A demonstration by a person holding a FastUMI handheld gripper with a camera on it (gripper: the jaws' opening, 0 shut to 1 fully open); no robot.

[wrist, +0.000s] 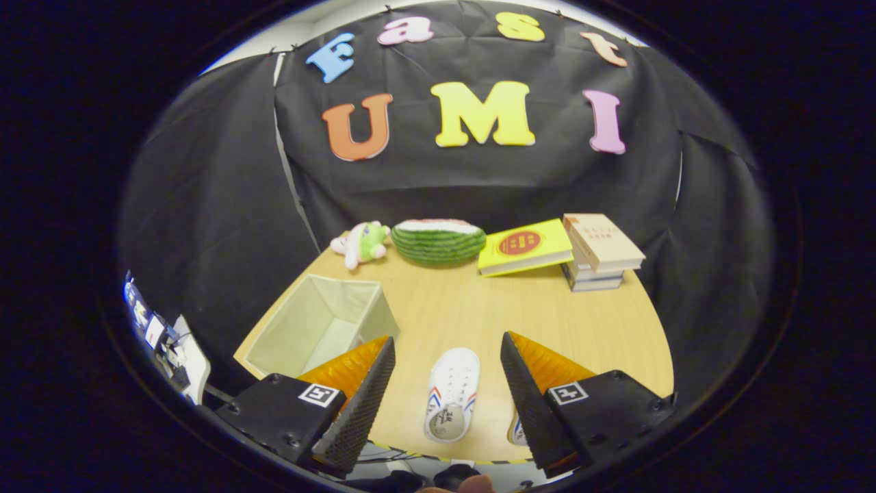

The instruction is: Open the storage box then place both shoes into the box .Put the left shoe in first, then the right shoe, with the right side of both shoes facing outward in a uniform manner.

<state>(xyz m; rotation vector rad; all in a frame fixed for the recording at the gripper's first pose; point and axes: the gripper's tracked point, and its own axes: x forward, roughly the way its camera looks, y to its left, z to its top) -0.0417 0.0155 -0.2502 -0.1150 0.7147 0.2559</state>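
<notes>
A pale fabric storage box point(321, 325) stands open-topped on the wooden table point(588, 329), just beyond my left finger. A small white shoe point(452, 394) with red and blue side stripes lies between my fingers, toe pointing away, opening towards me. A second shoe point(517, 431) peeks out beside the right finger, mostly hidden by it. My gripper point(448, 346) hovers above the near table edge, open wide, with nothing held.
Along the back of the table lie a small plush toy point(361, 243), a watermelon-shaped cushion point(439, 241), a yellow book point(524, 248) leaning on a stack of books point(601, 253). Black cloth walls enclose the table. Some gear point(164, 339) sits off the table's left.
</notes>
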